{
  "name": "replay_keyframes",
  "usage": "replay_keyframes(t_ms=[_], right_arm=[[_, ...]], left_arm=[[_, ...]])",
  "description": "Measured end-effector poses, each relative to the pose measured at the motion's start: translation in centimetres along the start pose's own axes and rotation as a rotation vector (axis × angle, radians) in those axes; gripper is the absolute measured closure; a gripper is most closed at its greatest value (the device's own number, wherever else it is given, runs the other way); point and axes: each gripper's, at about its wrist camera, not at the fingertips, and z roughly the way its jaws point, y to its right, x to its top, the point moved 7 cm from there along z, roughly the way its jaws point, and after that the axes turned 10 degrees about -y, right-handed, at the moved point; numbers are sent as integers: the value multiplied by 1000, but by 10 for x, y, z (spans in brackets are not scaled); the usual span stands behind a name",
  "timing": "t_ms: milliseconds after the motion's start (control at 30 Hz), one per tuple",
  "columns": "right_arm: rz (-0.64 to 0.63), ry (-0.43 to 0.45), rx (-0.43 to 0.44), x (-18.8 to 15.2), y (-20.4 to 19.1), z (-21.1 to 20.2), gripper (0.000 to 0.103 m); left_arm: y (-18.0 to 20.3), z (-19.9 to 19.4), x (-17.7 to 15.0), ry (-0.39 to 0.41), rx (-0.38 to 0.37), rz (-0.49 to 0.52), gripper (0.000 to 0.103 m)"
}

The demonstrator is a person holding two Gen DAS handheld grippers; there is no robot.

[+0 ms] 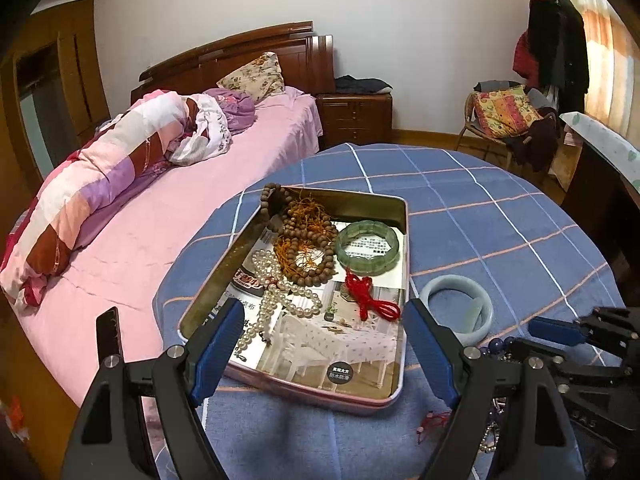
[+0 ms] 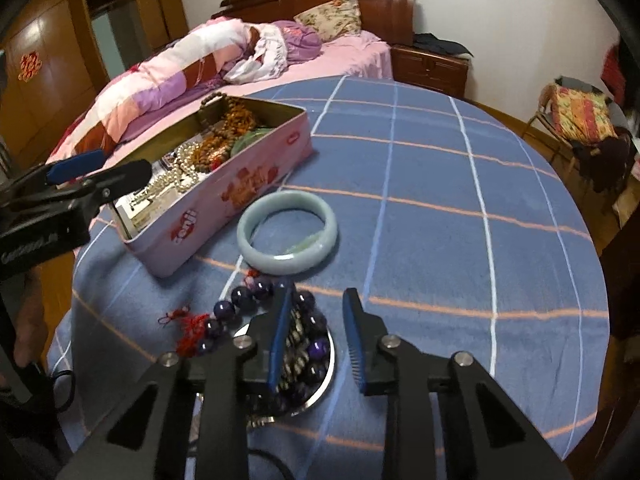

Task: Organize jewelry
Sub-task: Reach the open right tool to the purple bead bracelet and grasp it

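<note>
**On the Blue Checked Cloth: Jewelry Half Sorted Into a Pink Tin**

Nearest the right wrist camera, the right gripper (image 2: pixel 316 320) is hanging over a shallow metal dish (image 2: pixel 326 372) heaped with jewelry. Its blue pads are standing a modest gap apart, with nothing visibly pinched between them; its left finger is crossing in front of a strand of dark purple beads (image 2: pixel 240 308), and whether it is touching them cannot be told. A small red knotted tassel (image 2: pixel 188 326) is trailing from that strand onto the blue checked cloth (image 2: pixel 440 200).

Just beyond the dish, a pale jade bangle (image 2: pixel 286 232) is lying flat on the cloth, close beside the long wall of the pink tin (image 2: pixel 240 196) without touching it.

Seen from the left wrist, the left gripper (image 1: pixel 324 340) is hovering with its jaws spread wide, empty, at the near end of the open tin. Inside, a pearl necklace (image 1: pixel 276 300) is sprawling nearest the pads, over printed paper lining the bottom. A red cord (image 1: pixel 370 298) is lying to its right. Farther in, a green stone bracelet (image 1: pixel 368 244) is resting flat, and brown wooden beads (image 1: pixel 308 236) with orange threads are piling toward the far corner, one loop draping over the rim.

Behind the table, a bed (image 1: pixel 160 200) with pink sheets and a rolled quilt is filling the left side, and a chair (image 1: pixel 504 120) piled with cushions is standing at the right.
</note>
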Motion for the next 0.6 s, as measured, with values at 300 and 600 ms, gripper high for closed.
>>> replay_keyframes(t_ms=[300,600], right_arm=[[-87,-67,18,2,-10,14,79],[14,-15,-61,-2,29,-5,97]], left_arm=[[7,0,4,2,-14,16,21],[34,-3,15,20,-16,86,21]])
